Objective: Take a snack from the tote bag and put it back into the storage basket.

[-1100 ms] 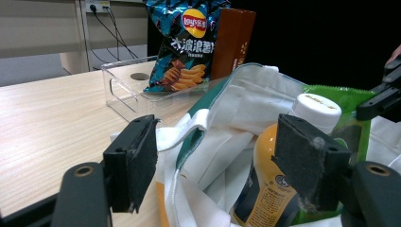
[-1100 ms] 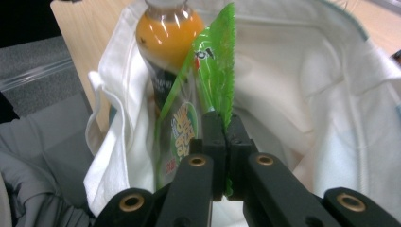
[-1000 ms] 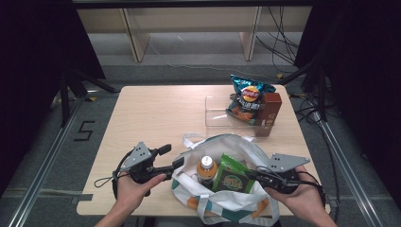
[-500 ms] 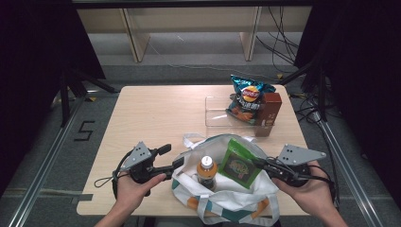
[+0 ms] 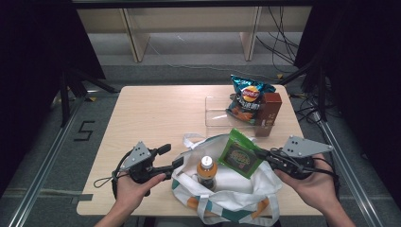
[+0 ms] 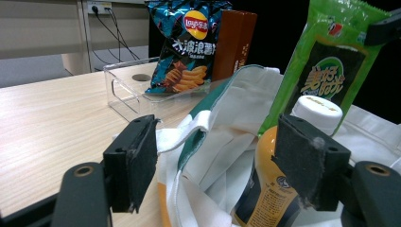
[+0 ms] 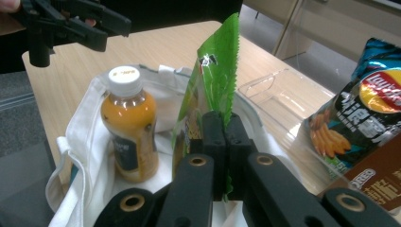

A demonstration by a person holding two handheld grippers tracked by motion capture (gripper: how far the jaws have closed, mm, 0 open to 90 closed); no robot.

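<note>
The right gripper (image 5: 263, 156) has its jaws pinched tight on the edge of a green snack packet (image 5: 240, 153). It holds the packet up over the open white bag (image 5: 231, 198) (the bag has green and orange bits on it). The packet is partly above the bag's mouth and not yet down inside.

The left gripper (image 5: 176, 163) sits at the bag's near-left rim. Its jaws are wide apart, with the bag's cloth edge (image 6: 198, 125) between them, but I cannot tell for sure if a pad touches the cloth.

An orange drink bottle (image 5: 206, 172) with a white cap already stands in the bag, just beside the packet.

Farther back on the table (image 5: 156, 113) is a clear tray (image 5: 218, 113). A blue chips bag (image 5: 246, 97) leans in it, and a brown box (image 5: 268, 112) stands next to the chips.

So I think one thing is packed, the green packet is going in now, and the chips and box may be left.
</note>
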